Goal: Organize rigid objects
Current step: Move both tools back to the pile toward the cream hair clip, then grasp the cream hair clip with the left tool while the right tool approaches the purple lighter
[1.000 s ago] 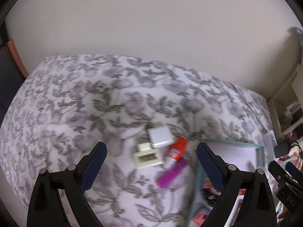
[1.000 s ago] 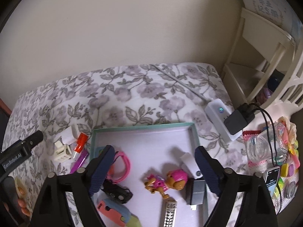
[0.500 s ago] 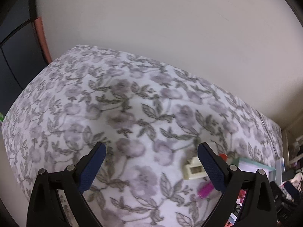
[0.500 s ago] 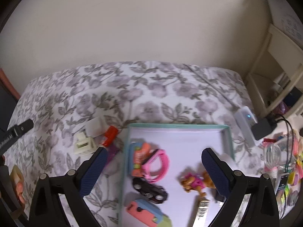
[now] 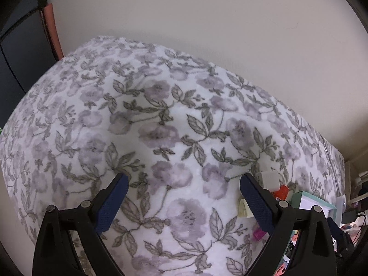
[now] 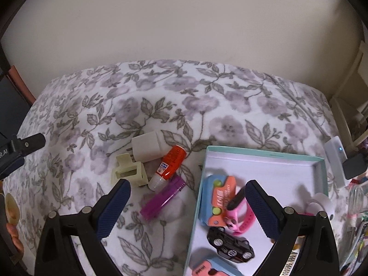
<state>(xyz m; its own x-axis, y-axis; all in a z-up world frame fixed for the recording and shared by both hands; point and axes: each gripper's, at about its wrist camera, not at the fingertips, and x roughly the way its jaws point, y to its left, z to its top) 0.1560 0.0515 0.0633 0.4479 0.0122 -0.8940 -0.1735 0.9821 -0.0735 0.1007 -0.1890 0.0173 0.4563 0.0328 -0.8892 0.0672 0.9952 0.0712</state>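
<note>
Change: your right gripper (image 6: pixel 186 203) has swung left since a second ago; the four loose items now sit centred.
Grippers: yours both gape, empty; left gripper (image 5: pixel 184 196) over bare floral blanket (image 5: pixel 161 119).
Loose, beside box's left wall: one white charger (image 6: pixel 148 148), one cream hair clip (image 6: pixel 128 172), one orange glue tube (image 6: pixel 169 166), one purple lighter (image 6: pixel 162 199).
In teal box (image 6: pixel 264 154): one black toy car (image 6: pixel 231 247), one pink watch (image 6: pixel 241 216).

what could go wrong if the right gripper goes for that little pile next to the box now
The purple lighter, orange glue tube, cream hair clip and white charger lie touching, so the open right gripper could catch two or knock one aside. The tube is round and may roll on the soft floral blanket. The box wall sits close on the right, so one finger might bump it.
</note>
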